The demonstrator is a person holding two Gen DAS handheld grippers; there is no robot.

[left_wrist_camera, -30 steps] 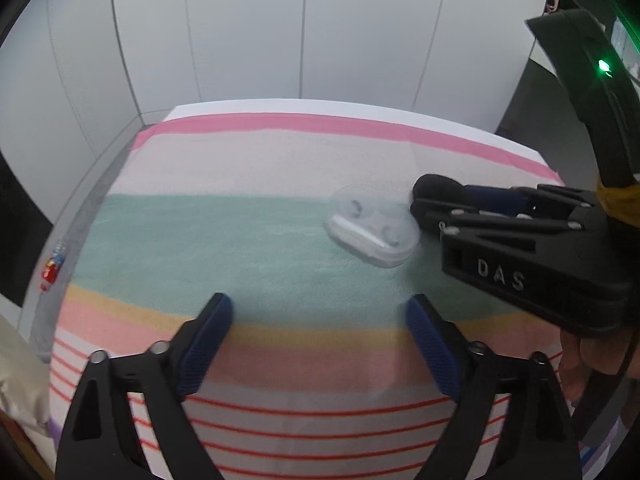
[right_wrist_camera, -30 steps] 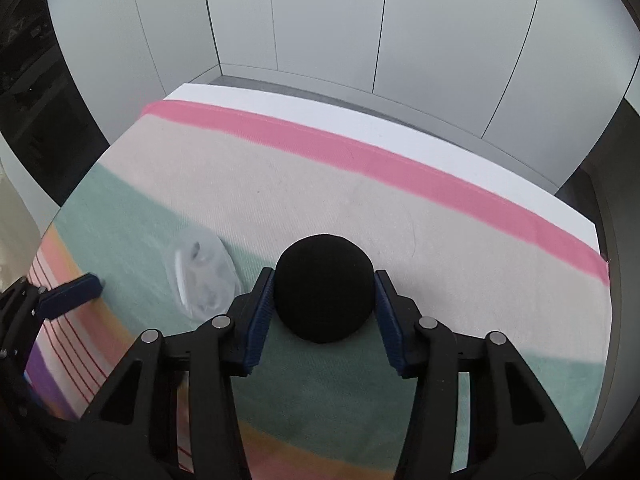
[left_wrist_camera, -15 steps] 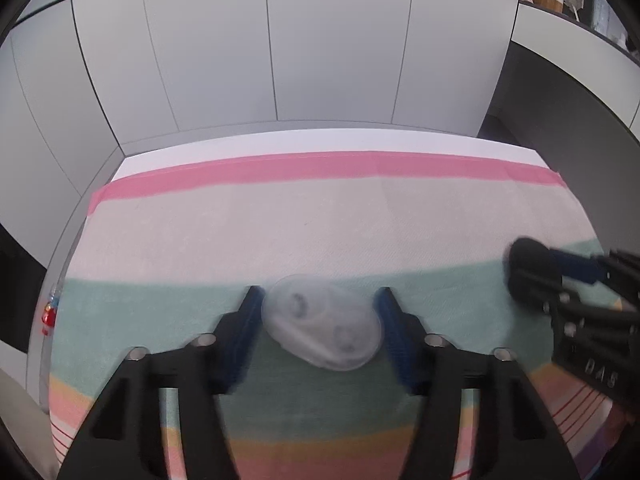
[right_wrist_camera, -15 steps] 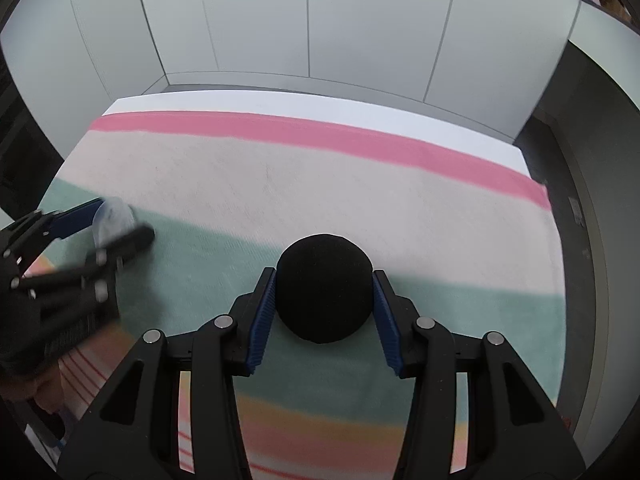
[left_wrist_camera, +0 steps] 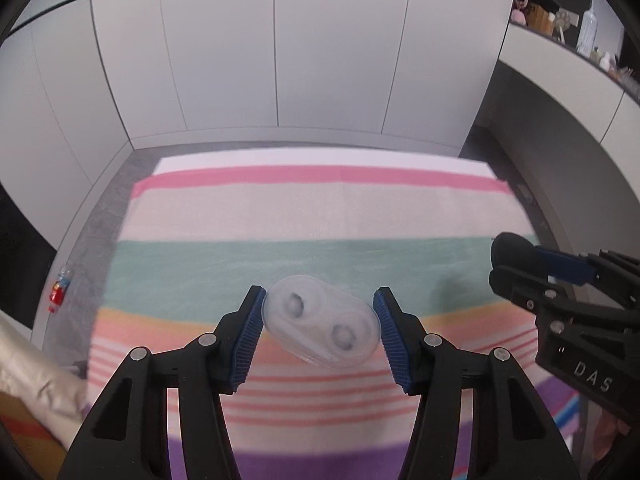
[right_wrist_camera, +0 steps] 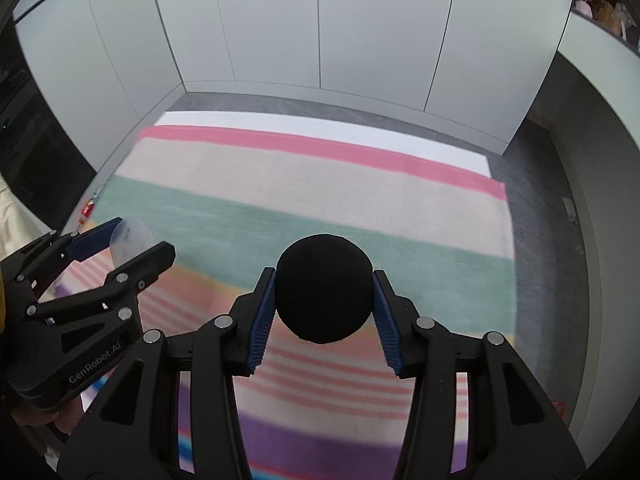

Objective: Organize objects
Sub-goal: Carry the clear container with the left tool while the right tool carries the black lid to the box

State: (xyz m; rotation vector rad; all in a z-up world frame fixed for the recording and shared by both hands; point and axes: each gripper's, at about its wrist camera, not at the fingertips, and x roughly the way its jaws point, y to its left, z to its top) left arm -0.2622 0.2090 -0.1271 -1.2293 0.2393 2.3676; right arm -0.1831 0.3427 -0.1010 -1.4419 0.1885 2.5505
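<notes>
A clear oval plastic case (left_wrist_camera: 321,321) with two round wells hangs above the striped cloth (left_wrist_camera: 320,216), and my left gripper (left_wrist_camera: 320,320) is shut on it, blue pads pressing both ends. In the right wrist view that case (right_wrist_camera: 130,236) shows at far left in the left gripper (right_wrist_camera: 120,248). A black foam ball (right_wrist_camera: 325,287) is held off the cloth by my right gripper (right_wrist_camera: 325,300), which is shut on it. The left wrist view shows the ball (left_wrist_camera: 512,249) and the right gripper (left_wrist_camera: 520,260) at the right edge.
The striped cloth (right_wrist_camera: 320,184) covers a table with grey floor (right_wrist_camera: 548,240) around it and white wall panels (left_wrist_camera: 280,48) behind. A small red item (left_wrist_camera: 58,292) lies on the floor at left. A shelf with bottles (left_wrist_camera: 588,36) runs along the right.
My left gripper closed on the clear case and lifted it off the cloth. My right gripper rose and moved right with the black ball. The table now looks farther below both.
</notes>
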